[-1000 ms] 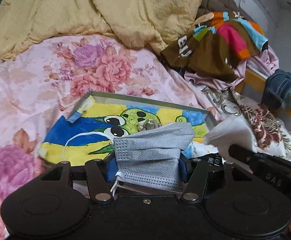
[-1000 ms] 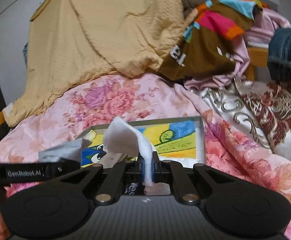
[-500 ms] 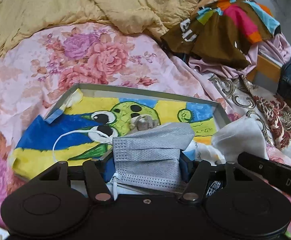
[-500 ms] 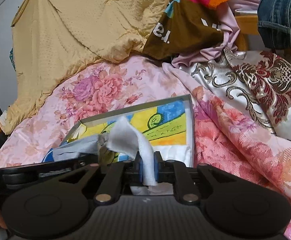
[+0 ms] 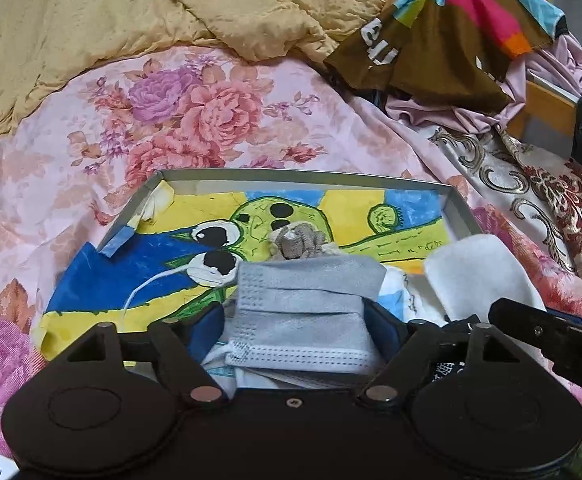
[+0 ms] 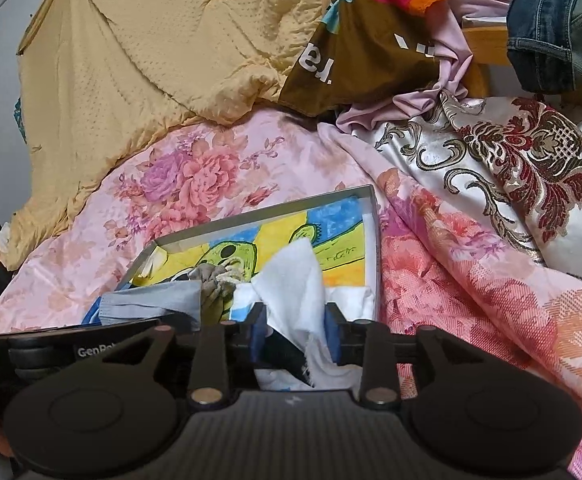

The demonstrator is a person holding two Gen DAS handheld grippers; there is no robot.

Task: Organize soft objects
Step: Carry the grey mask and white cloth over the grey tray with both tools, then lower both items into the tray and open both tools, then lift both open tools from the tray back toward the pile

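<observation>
Right now your left gripper (image 5: 297, 322) sits low over the near end of the shallow box (image 5: 457, 208), and its jaws have just been opening: the grey face mask (image 5: 303, 300) lies between the blue pads, with a gap showing on the left pad's side, so you've let go of it. That mask rests inside the box, over the painted cartoon sheet (image 5: 139, 280), with its white ear loop (image 5: 147, 286) curling out to the left and a small crumpled grey-brown cloth (image 5: 299, 242) just behind it.

Over on your right gripper (image 6: 295, 330), the jaws have just been opening too. The white cloth (image 6: 297, 280) stands up between the pads, no longer pinched, its lower end draped into the near right part of the box. From this side the mask (image 6: 151, 302) shows just left of it.

Around the box, the pink floral sheet (image 5: 219, 120) covers the bed, with the yellow blanket (image 5: 151, 12) bunched behind.
</observation>
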